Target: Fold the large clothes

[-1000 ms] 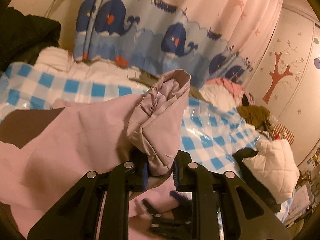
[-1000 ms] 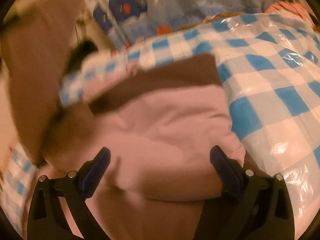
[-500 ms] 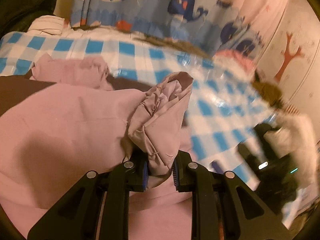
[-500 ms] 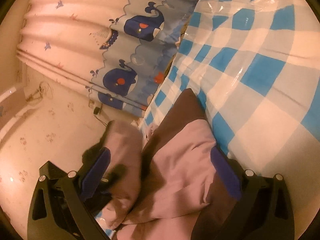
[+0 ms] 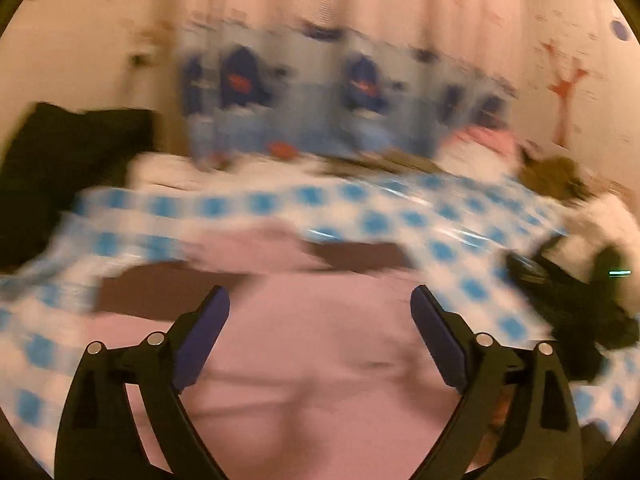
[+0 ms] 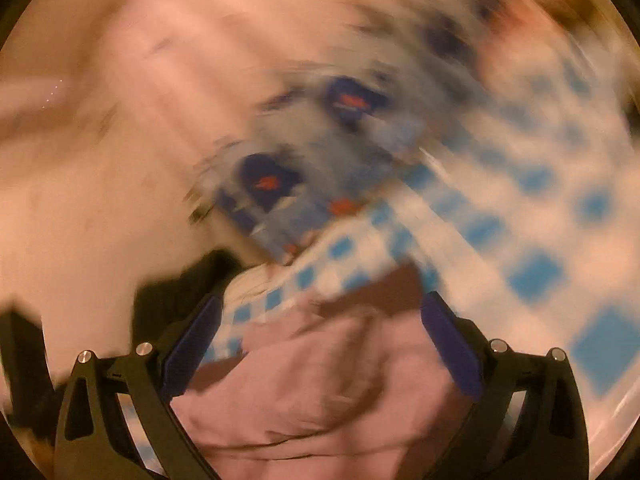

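Between folds, by the look of it: both tools free, nothing gripped. Left tool (image 5: 320, 312) spread wide over the pink garment (image 5: 320, 360), fabric lying loose under and between the pads without contact. Right tool (image 6: 320, 328) likewise spread wide, hovering above the bunched pink garment (image 6: 320, 392), whose brown lining (image 6: 376, 292) shows at 12 o'clock of the pile. Garment lying on the blue-checked plastic sheet (image 5: 400, 216), filling the lower middle of both views.

Next move, probably: picking a fresh edge or corner, closing on it, and drawing it across for another fold; heavy motion blur, so edges hard to place exactly. Flattening of the rumpled heap likely needed first.

Around: whale-print curtain (image 5: 320, 112) at 12 o'clock, black clothing (image 5: 60, 168) at 9 o'clock, white quilted item (image 5: 600, 228) and a dark object, blurred, beside it at 3 o'clock, more heaped clothes at 1 o'clock. Room to spread the garment toward 3 o'clock looks limited by those piles.
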Demonstrator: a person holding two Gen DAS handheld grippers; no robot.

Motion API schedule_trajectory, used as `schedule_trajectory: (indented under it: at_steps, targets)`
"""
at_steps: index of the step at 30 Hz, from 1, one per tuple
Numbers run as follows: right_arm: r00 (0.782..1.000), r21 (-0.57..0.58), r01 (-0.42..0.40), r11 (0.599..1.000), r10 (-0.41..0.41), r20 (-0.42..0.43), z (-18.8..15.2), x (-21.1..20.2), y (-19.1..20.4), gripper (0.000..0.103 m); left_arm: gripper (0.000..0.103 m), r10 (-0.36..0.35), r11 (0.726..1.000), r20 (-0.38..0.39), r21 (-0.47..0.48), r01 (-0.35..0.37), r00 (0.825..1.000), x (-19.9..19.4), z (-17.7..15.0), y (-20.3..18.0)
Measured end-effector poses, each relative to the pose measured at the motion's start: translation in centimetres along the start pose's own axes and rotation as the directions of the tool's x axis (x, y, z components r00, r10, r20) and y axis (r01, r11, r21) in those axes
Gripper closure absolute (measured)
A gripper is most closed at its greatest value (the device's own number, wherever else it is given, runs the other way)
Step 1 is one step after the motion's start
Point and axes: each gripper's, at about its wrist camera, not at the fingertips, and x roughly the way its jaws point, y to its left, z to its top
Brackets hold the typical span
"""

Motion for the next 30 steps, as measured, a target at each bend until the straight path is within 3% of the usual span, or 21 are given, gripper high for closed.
schedule_trajectory:
  at_steps: [2,3,4,6,9,10,11,12,14,16,17,19,20,21,22,23,24,26,28,29,30]
  targets:
    - [0.995,-0.158,0.015,0.987,-0.03,-0.094,0.7,2.7,4.4,0.007,0.014,0.11,0.992,-0.014,-0.06,-0.11,0.994,0.8,0.2,4.6]
    - [0.981,-0.239,0.006,0.971,-0.052,-0.187,0.8,5.6,6.8,0.007,0.014,0.162,0.98,-0.029,-0.11,-0.164,0.986,1.7,0.0,7.4]
    - [0.953,-0.283,-0.007,0.959,-0.08,-0.293,0.5,8.9,8.6,0.007,0.014,0.19,0.97,-0.044,-0.143,-0.195,0.981,2.3,-0.2,9.1]
    - [0.908,-0.312,-0.021,0.95,-0.112,-0.404,-0.6,12.9,9.7,0.007,0.014,0.229,0.939,-0.091,-0.242,-0.245,0.969,4.2,-1.3,13.3]
    - [0.796,-0.437,0.1,0.894,-0.335,-0.504,-5.1,17.9,7.3,0.007,0.014,0.215,0.91,-0.191,-0.316,-0.268,0.958,7.5,-4.2,17.1]
    - [0.738,-0.438,0.118,0.891,-0.374,-0.562,-7.3,19.0,4.6,0.007,0.014,0.21,0.907,-0.229,-0.317,-0.277,0.95,8.6,-5.2,17.7]
    - [0.718,-0.345,0.09,0.934,-0.301,-0.627,-9.1,19.5,1.2,0.007,0.012,0.173,0.92,-0.262,-0.302,-0.251,0.949,10.0,-6.8,18.1]
    - [0.738,-0.271,0.077,0.959,-0.237,-0.631,-9.5,18.8,-0.7,0.007,0.011,0.15,0.938,-0.293,-0.26,-0.23,0.944,11.2,-8.1,17.7]
    - [0.727,-0.322,0.083,0.943,-0.279,-0.628,-9.5,18.7,0.0,0.008,0.011,0.21,0.946,-0.336,-0.167,-0.277,0.918,12.5,-9.3,16.4]
    - [0.718,-0.365,0.09,0.927,-0.314,-0.621,-8.6,18.5,1.1,0.008,0.011,0.243,0.941,-0.349,-0.141,-0.307,0.905,12.4,-8.8,16.4]
    - [0.738,-0.375,0.092,0.922,-0.316,-0.596,-7.8,17.7,1.8,0.008,0.011,0.273,0.936,-0.324,-0.128,-0.328,0.906,11.6,-8.2,16.2]
    - [0.809,-0.446,0.11,0.888,-0.341,-0.479,-6.1,15.4,3.6,0.008,0.011,0.336,0.929,-0.213,-0.085,-0.36,0.918,9.2,-7.1,15.2]
    - [0.812,-0.497,0.153,0.854,-0.396,-0.429,-6.0,15.1,3.5,0.008,0.011,0.37,0.923,-0.142,-0.052,-0.38,0.918,8.0,-6.6,14.4]
    - [0.788,-0.518,0.18,0.836,-0.438,-0.433,-6.6,15.6,2.9,0.008,0.011,0.395,0.917,-0.086,-0.022,-0.398,0.915,7.3,-6.4,13.8]
    - [0.743,-0.52,0.194,0.832,-0.471,-0.475,-7.6,16.5,1.6,0.008,0.011,0.403,0.914,-0.07,-0.008,-0.405,0.912,7.5,-6.5,13.8]
    - [0.7,-0.486,0.181,0.855,-0.46,-0.547,-9.0,17.6,-0.1,0.006,0.01,0.402,0.915,-0.102,0.01,-0.403,0.91,8.7,-7.0,13.8]
    - [0.692,-0.441,0.178,0.88,-0.43,-0.579,-9.9,17.9,-1.7,0.006,0.01,0.377,0.924,-0.189,0.012,-0.381,0.907,10.6,-7.8,14.3]
    - [0.686,-0.45,0.177,0.875,-0.437,-0.581,-9.4,17.8,-1.5,0.006,0.009,0.343,0.932,-0.282,-0.016,-0.362,0.896,13.1,-9.3,15.1]
    - [0.692,-0.463,0.179,0.868,-0.446,-0.568,-8.5,17.2,-0.9,0.006,0.009,0.339,0.933,-0.266,-0.031,-0.359,0.903,12.6,-9.2,15.2]
    - [0.71,-0.46,0.189,0.868,-0.444,-0.546,-8.1,16.8,-0.4,0.006,0.009,0.351,0.93,-0.249,-0.021,-0.367,0.903,12.2,-9.1,14.9]
    - [0.754,-0.463,0.193,0.865,-0.433,-0.494,-7.4,15.4,0.7,0.006,0.009,0.366,0.926,-0.232,-0.006,-0.378,0.901,12.0,-9.2,14.6]
